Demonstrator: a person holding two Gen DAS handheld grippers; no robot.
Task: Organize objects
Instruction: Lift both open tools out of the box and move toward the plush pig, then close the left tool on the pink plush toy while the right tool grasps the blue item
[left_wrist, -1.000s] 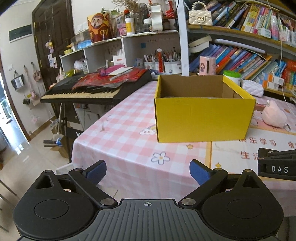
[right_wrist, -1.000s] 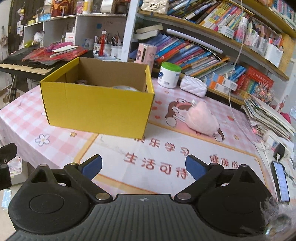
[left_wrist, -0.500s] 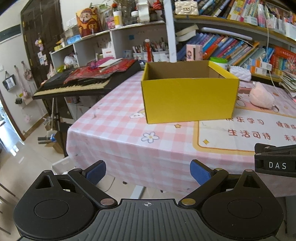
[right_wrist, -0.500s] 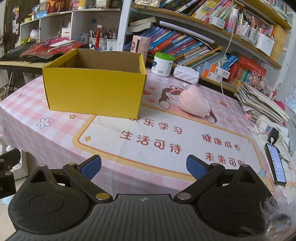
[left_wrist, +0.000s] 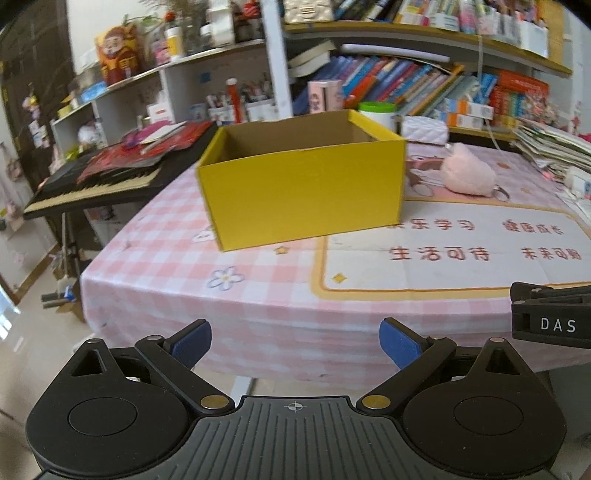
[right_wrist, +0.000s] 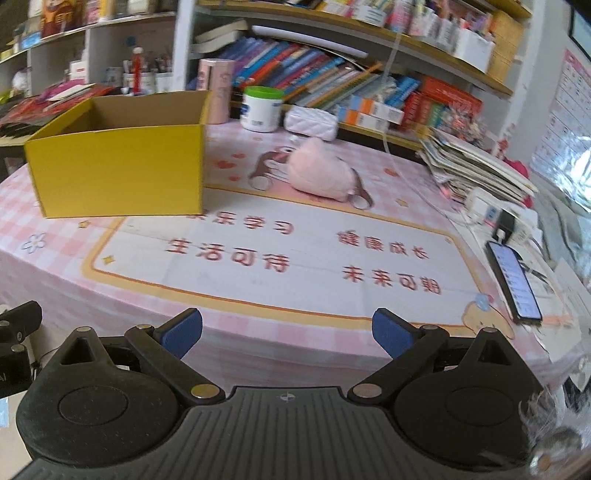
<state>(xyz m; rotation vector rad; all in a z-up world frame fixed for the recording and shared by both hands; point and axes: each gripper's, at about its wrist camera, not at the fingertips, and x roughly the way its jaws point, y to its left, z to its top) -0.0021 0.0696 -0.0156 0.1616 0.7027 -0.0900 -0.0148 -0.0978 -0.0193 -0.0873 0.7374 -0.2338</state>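
An open yellow cardboard box (left_wrist: 303, 195) stands on the pink checked tablecloth; it also shows in the right wrist view (right_wrist: 118, 170). A fluffy pink plush pouch (left_wrist: 467, 175) lies to its right, also seen in the right wrist view (right_wrist: 321, 173). My left gripper (left_wrist: 295, 341) is open and empty, held off the table's near edge. My right gripper (right_wrist: 287, 332) is open and empty, also back from the near edge. The box's inside is hidden.
A white jar with a green lid (right_wrist: 261, 109) and a white quilted pouch (right_wrist: 312, 123) sit behind the box. A phone (right_wrist: 513, 282), a power strip and stacked papers (right_wrist: 476, 166) lie at the right. A keyboard (left_wrist: 96, 181) stands at the left. Bookshelves line the back.
Both grippers have pulled back from the table, so the box and pouch look farther away. Both have also swung right. Jaws stay open.
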